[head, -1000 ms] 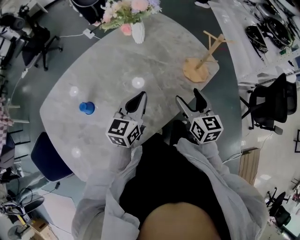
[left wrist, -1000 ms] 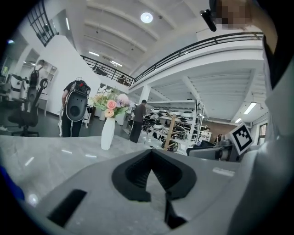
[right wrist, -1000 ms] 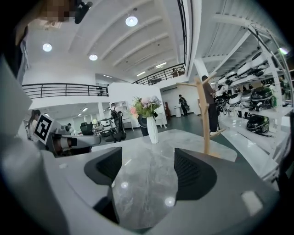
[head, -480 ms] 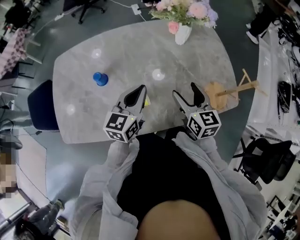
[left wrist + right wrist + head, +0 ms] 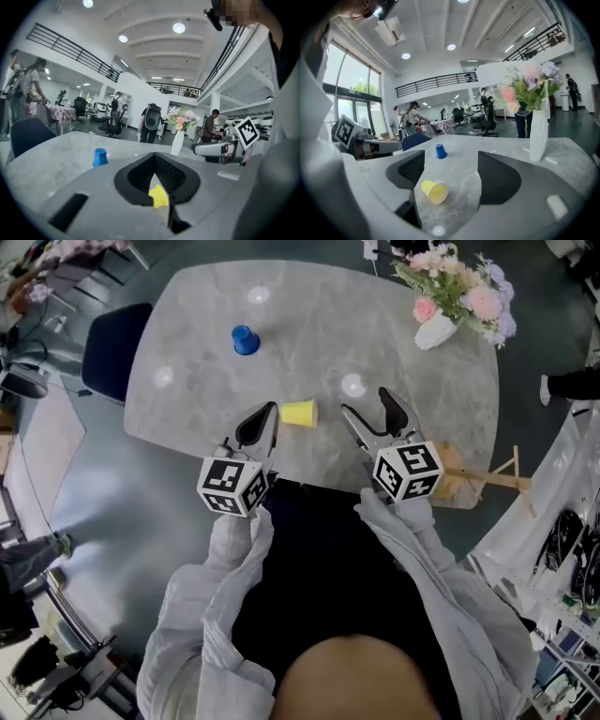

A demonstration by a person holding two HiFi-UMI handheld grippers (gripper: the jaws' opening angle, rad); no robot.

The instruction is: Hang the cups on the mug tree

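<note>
A yellow cup (image 5: 299,413) lies on its side on the grey table (image 5: 394,296), between my two grippers. A blue cup (image 5: 245,338) stands upside down farther off to the left. The wooden mug tree (image 5: 473,478) stands at the table's near right edge, partly hidden behind my right gripper's cube. My left gripper (image 5: 265,416) is shut with nothing in it; the yellow cup (image 5: 158,196) shows just beyond its tips. My right gripper (image 5: 367,409) is open, with the yellow cup (image 5: 434,191) on the table ahead between its fingers and the blue cup (image 5: 440,150) beyond.
A white vase of pink flowers (image 5: 436,331) stands at the table's far right. A dark blue chair (image 5: 108,351) sits by the left end. People and office chairs are in the background of both gripper views.
The head view has swung left: the mug tree slid from upper right to the right edge, and the yellow cup came into sight. Both grippers stay over the table's near edge.
</note>
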